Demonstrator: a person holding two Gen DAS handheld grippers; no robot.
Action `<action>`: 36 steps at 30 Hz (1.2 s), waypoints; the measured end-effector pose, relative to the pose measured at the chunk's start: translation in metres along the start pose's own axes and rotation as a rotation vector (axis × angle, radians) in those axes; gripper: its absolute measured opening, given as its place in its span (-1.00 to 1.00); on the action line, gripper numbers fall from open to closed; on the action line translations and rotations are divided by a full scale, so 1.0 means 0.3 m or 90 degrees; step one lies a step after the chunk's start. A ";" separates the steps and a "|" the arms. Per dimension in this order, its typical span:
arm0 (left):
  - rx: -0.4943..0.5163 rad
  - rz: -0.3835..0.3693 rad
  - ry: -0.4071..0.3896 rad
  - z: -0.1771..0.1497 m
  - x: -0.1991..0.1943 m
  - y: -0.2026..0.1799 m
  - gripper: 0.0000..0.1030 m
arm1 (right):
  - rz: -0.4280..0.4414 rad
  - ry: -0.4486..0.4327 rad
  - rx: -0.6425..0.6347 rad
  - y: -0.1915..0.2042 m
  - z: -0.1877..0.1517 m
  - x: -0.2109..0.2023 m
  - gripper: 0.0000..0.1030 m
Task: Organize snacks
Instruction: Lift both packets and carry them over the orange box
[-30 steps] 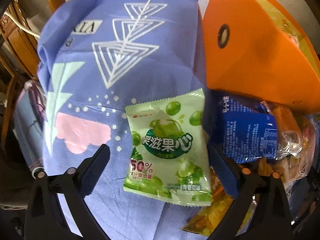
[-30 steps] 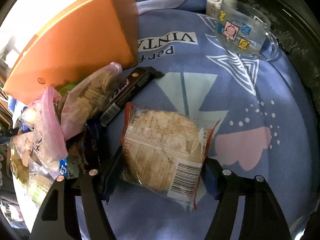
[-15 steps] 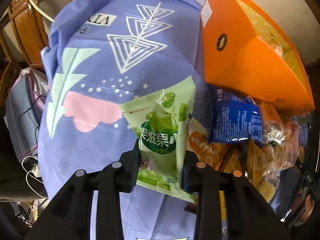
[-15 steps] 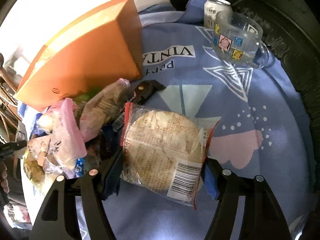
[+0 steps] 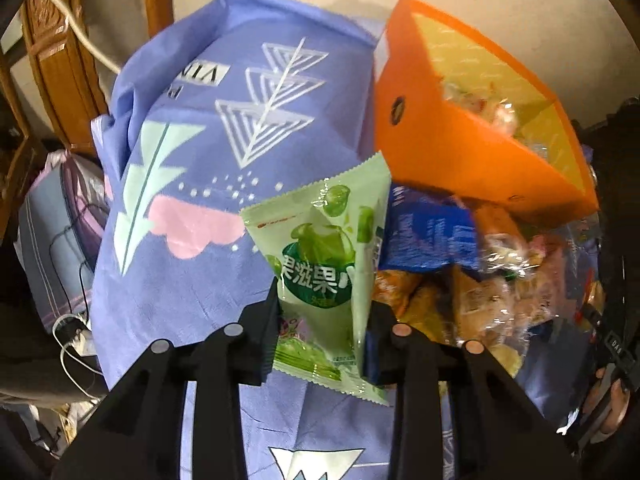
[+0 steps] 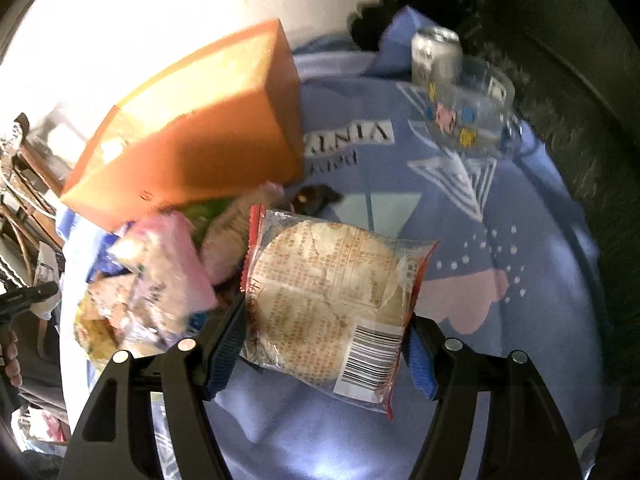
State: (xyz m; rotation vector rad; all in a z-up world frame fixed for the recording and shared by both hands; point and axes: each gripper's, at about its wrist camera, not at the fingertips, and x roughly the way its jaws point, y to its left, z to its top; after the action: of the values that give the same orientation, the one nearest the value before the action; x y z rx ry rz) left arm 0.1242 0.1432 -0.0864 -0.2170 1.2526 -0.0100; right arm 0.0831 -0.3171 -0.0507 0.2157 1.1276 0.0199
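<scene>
The left claw [image 5: 320, 320] is pinched narrow on a green gummy packet [image 5: 324, 264], its two black fingers pressing the lower half so the film buckles into a fold down the right side. The packet hangs above the lilac printed cloth [image 5: 192, 280] that covers the tabletop. Just to the right of it lies a blue packet [image 5: 428, 236] on the heap of mixed snacks [image 5: 492, 292], and behind those stands an open orange box [image 5: 448, 148] with wrapped sweets inside.

The right claw [image 6: 324, 320] stands much wider, its blue-padded fingers against the two side edges of a clear packet holding a round cracker [image 6: 324, 292], barcode toward the camera. The packet is gripped and raised off the lilac printed cloth [image 6: 500, 240]. To its left is the heap of mixed snacks [image 6: 152, 272], and the orange box [image 6: 200, 128] lies beyond. At the far right of the cloth stand a drink can [image 6: 434, 56] and a clear printed cup [image 6: 468, 112], well apart from the claw.
</scene>
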 end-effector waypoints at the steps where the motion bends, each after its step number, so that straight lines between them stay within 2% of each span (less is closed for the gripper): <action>1: 0.005 -0.001 -0.003 0.007 -0.009 -0.013 -0.37 | 0.003 -0.005 -0.004 0.009 0.009 -0.017 0.38; 11: 0.082 -0.022 -0.052 0.099 -0.152 -0.205 -0.37 | 0.063 -0.070 -0.064 0.150 0.178 -0.127 0.38; 18: 0.133 -0.050 -0.090 0.244 -0.212 -0.387 -0.36 | 0.107 -0.107 -0.096 0.271 0.342 -0.133 0.38; 24: 0.146 -0.063 -0.083 0.386 -0.132 -0.503 -0.36 | 0.123 -0.119 -0.084 0.337 0.475 -0.065 0.38; 28: 0.147 -0.064 -0.065 0.459 -0.042 -0.558 -0.35 | 0.121 -0.103 -0.068 0.357 0.538 0.029 0.38; 36: 0.145 -0.060 -0.035 0.505 0.094 -0.610 -0.32 | 0.100 -0.075 -0.061 0.395 0.584 0.170 0.42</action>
State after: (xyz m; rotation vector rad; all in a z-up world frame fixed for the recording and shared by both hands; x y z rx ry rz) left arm 0.2962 -0.0156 -0.0375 -0.0776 1.1752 -0.2259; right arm 0.2734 -0.2230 -0.0028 0.2167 0.9883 0.1981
